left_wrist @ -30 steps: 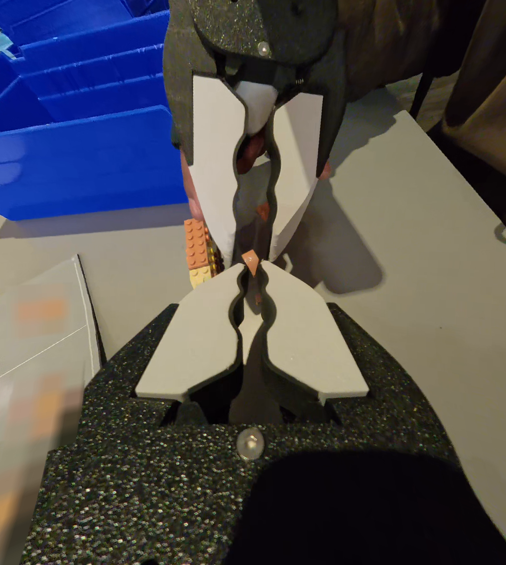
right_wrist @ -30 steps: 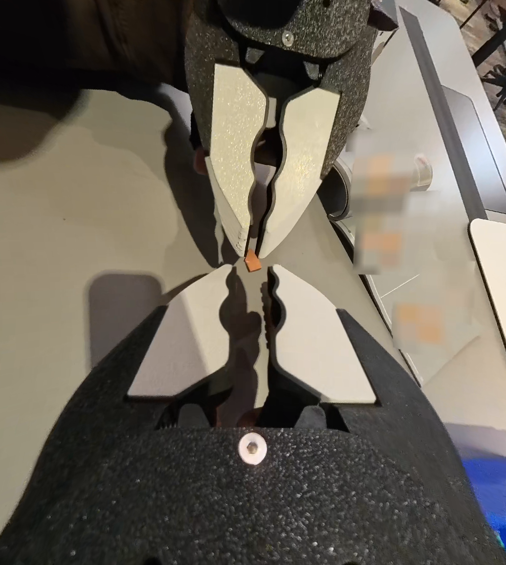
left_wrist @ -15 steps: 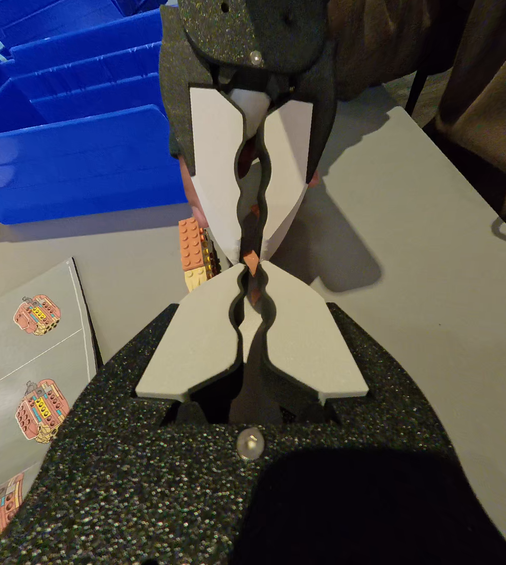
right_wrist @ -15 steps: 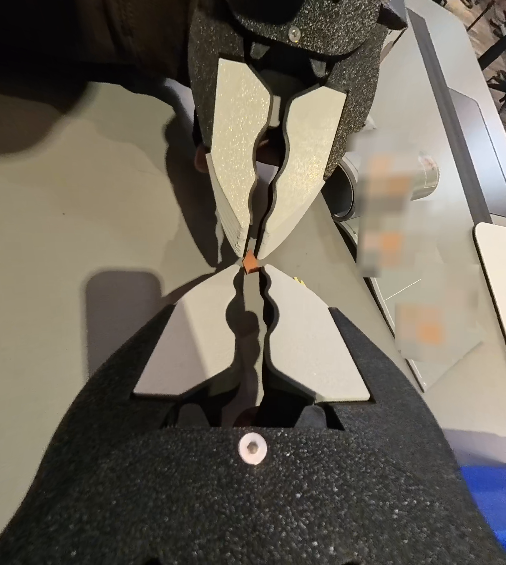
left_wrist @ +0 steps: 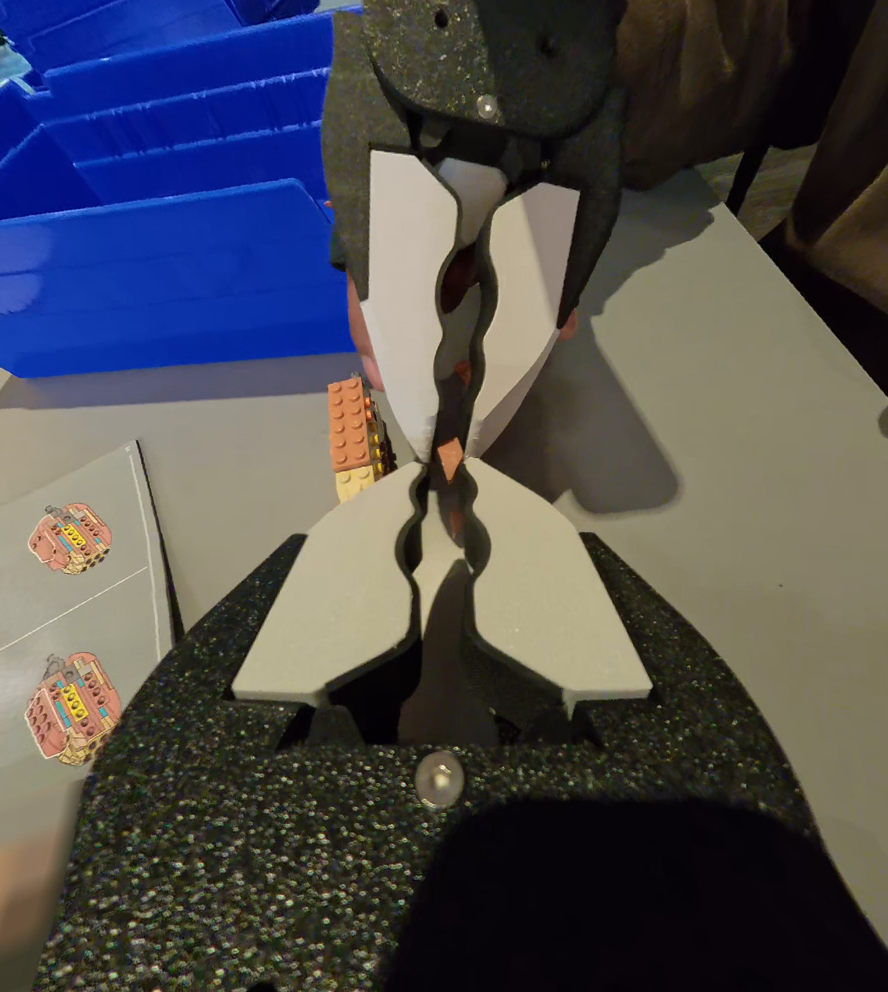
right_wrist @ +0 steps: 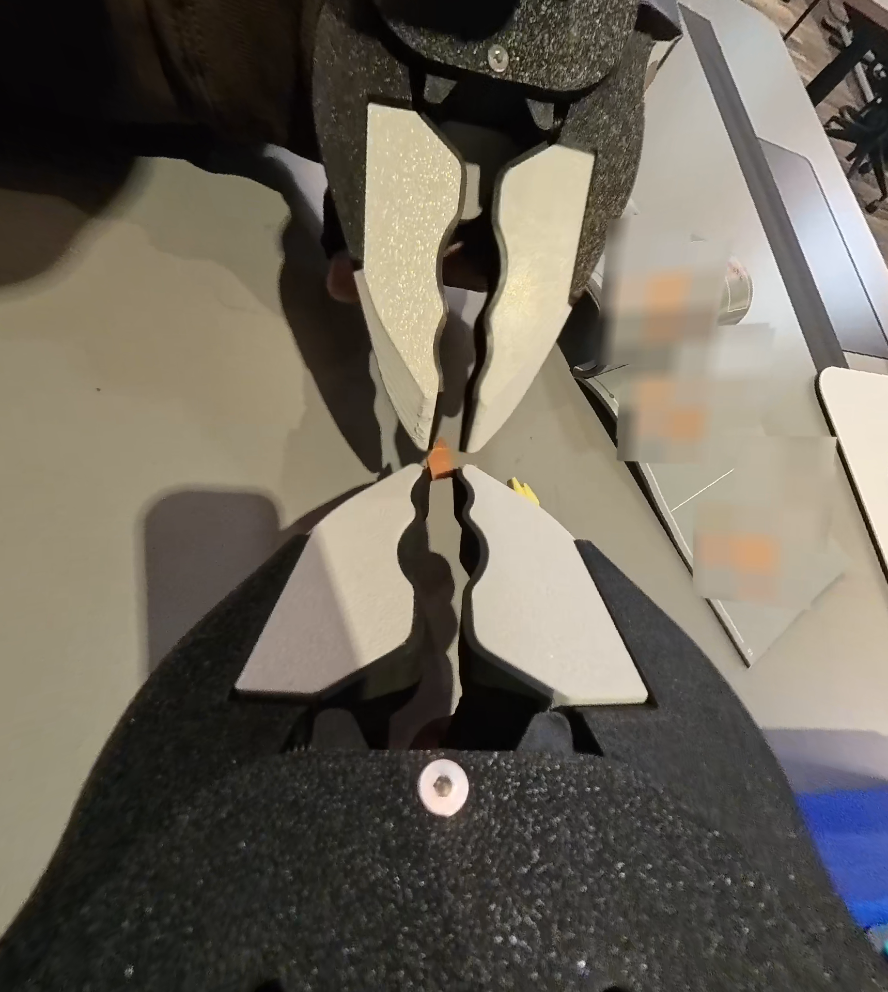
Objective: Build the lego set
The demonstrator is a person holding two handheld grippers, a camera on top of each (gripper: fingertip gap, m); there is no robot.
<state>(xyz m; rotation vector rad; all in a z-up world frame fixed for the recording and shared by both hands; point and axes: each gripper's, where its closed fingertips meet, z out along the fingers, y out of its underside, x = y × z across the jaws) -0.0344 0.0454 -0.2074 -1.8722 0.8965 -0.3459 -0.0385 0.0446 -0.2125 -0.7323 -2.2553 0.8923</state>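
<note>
A small orange-brown lego piece (left_wrist: 448,462) is pinched between the tips of both grippers, which meet nose to nose above the grey table (left_wrist: 726,483). My left gripper (left_wrist: 446,475) is shut on its near end. My right gripper (left_wrist: 451,448) comes from the far side and its tips are closed on the far end. In the right wrist view the piece (right_wrist: 440,462) sits at my right gripper's tips (right_wrist: 442,472), with the left gripper (right_wrist: 447,440) opposite. A partly built orange, tan and yellow model (left_wrist: 353,435) lies on the table behind my left finger.
Blue bins (left_wrist: 152,279) stand at the back left. An open instruction booklet (left_wrist: 55,563) lies at the left and also shows in the right wrist view (right_wrist: 742,633). A grey laptop (right_wrist: 806,214) and a white pad (right_wrist: 871,483) lie beyond it. A person's clothing (left_wrist: 860,188) borders the table. My left and right fingertips are right by each other.
My right gripper's fingers have closed in from a wider gap onto the small piece. Both grippers have drawn slightly closer tip to tip. The left gripper keeps its hold.
</note>
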